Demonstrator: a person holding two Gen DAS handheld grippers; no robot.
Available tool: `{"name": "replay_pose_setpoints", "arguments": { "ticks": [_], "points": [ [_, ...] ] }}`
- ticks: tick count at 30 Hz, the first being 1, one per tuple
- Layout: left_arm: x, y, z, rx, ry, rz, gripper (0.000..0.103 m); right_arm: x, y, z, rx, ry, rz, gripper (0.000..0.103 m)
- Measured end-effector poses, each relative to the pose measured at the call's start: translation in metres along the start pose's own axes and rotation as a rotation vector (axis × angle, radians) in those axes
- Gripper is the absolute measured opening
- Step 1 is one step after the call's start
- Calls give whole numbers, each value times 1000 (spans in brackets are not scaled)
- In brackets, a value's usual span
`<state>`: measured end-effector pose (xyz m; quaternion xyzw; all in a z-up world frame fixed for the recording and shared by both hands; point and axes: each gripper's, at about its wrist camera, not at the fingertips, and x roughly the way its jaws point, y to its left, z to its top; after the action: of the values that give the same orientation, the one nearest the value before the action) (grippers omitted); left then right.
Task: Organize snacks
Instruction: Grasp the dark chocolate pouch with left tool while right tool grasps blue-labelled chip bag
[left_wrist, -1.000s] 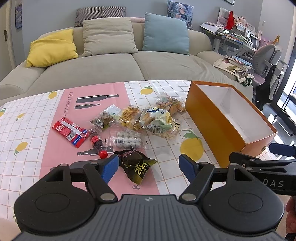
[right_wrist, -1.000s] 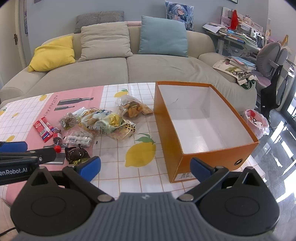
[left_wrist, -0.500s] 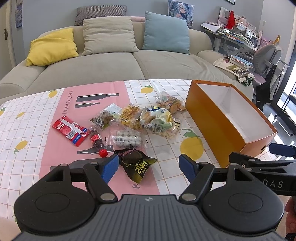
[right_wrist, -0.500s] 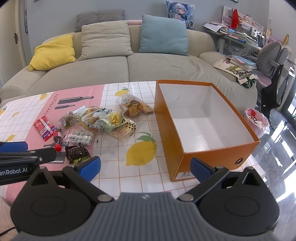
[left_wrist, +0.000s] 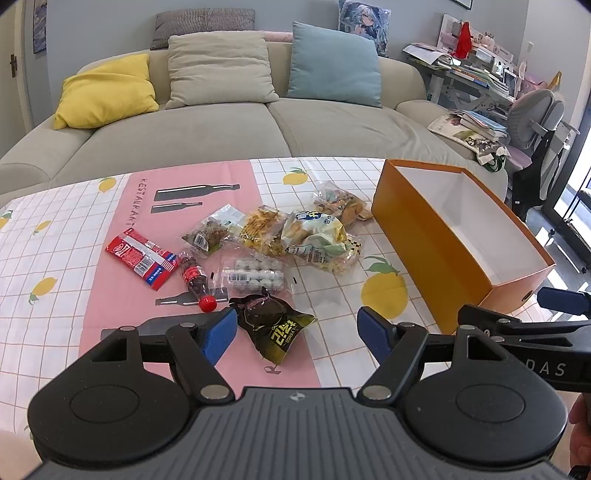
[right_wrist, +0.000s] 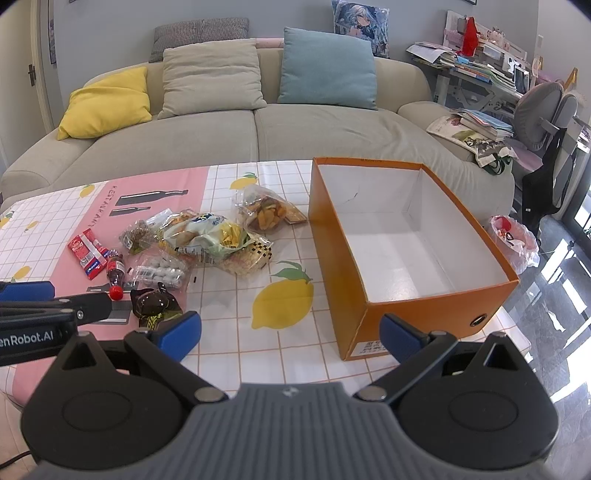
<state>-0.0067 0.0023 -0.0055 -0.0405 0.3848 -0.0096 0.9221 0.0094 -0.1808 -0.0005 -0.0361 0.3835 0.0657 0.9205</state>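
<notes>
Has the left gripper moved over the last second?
No. In the left wrist view the left gripper hangs open before the dark snack bag, and the orange box and the sofa sit where they did.

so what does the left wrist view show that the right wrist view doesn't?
Left only: the open left claw framing the dark snack packet, and the orange box's outer side wall.

Right only: the open right claw, the box's bare white floor, and a pink bag beyond the table.

Both: the snack pile, cola bottle, red packet and sofa.
</notes>
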Motion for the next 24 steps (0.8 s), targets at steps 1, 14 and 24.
{"name": "replay_pose_setpoints", "arguments": {
  "ticks": [1,14,24],
  "points": [
    [0,0,0,-1,2,0,87,0,0,0,0,0,0,100],
    [13,23,2,-148,71,-54,84,5,-3,-2,22,-26,115,100],
    [52,58,10,-220,162,-70,76,48,26,13,-82,-29,225,66]
  ]
}}
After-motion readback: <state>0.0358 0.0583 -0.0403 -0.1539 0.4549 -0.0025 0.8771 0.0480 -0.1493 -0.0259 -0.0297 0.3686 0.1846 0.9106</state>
